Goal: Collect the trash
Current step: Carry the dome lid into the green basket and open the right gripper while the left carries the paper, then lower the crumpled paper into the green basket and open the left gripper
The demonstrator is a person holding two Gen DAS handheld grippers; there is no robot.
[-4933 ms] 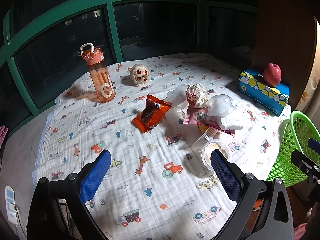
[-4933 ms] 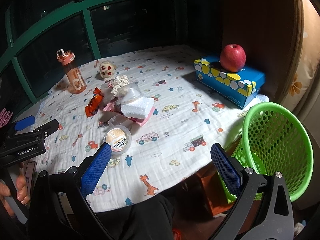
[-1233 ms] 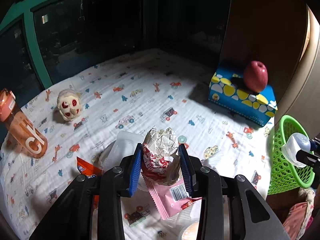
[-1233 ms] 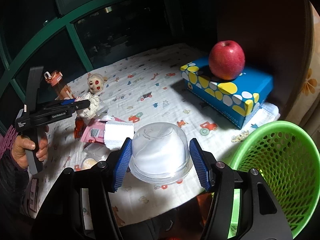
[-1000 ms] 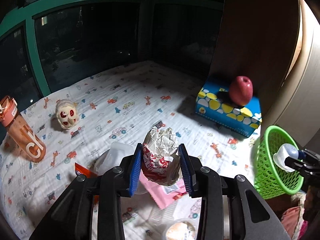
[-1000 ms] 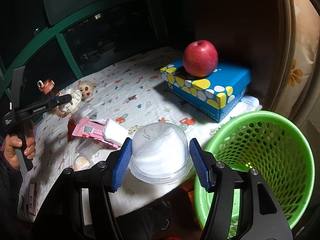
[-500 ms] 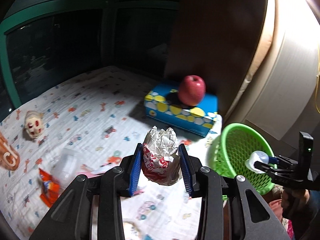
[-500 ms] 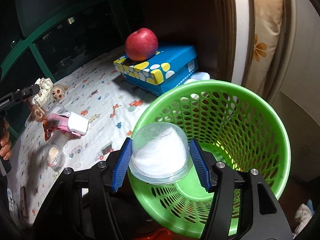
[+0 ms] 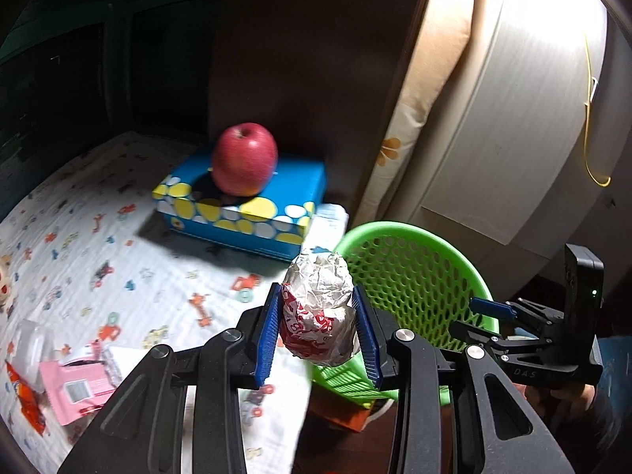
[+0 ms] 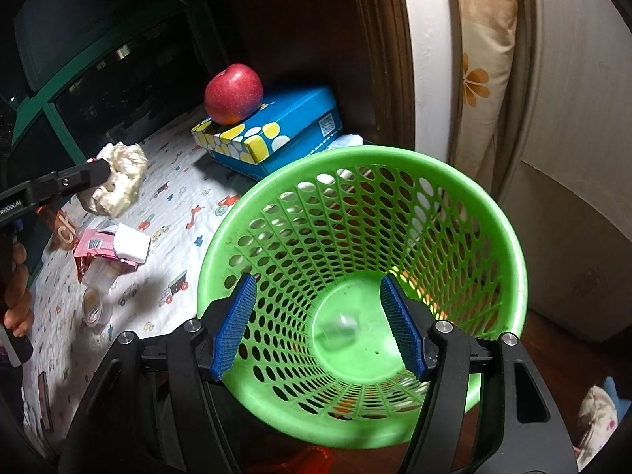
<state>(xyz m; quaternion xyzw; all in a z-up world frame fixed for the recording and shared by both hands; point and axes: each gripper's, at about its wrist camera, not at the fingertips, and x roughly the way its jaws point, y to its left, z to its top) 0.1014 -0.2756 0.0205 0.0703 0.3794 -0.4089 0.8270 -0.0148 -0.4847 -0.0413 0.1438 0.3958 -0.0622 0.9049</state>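
My left gripper (image 9: pixel 319 330) is shut on a crumpled silver and red wrapper (image 9: pixel 318 310), held in the air at the table's edge beside the green mesh basket (image 9: pixel 414 276). In the right wrist view the wrapper (image 10: pixel 118 185) shows at the left. My right gripper (image 10: pixel 320 326) is open and empty above the mouth of the basket (image 10: pixel 493 260). The clear plastic cup (image 10: pixel 339 330), blurred, lies inside the basket near its bottom. More trash lies on the table: a pink packet (image 10: pixel 94 247), a white block (image 10: pixel 132 243), a round lidded tub (image 10: pixel 93 308), an orange snack bag (image 9: pixel 23 401).
A red apple (image 9: pixel 244 160) sits on a blue dotted tissue box (image 9: pixel 245 209) at the table's back corner. The patterned tablecloth (image 9: pixel 118 276) covers the table. A dark wall and a white cabinet (image 9: pixel 513 118) stand behind the basket. An orange bottle (image 10: pixel 59 231) is partly hidden.
My right gripper has opened and let the clear cup drop into the basket. My left gripper has carried the wrapper right, nearer the basket.
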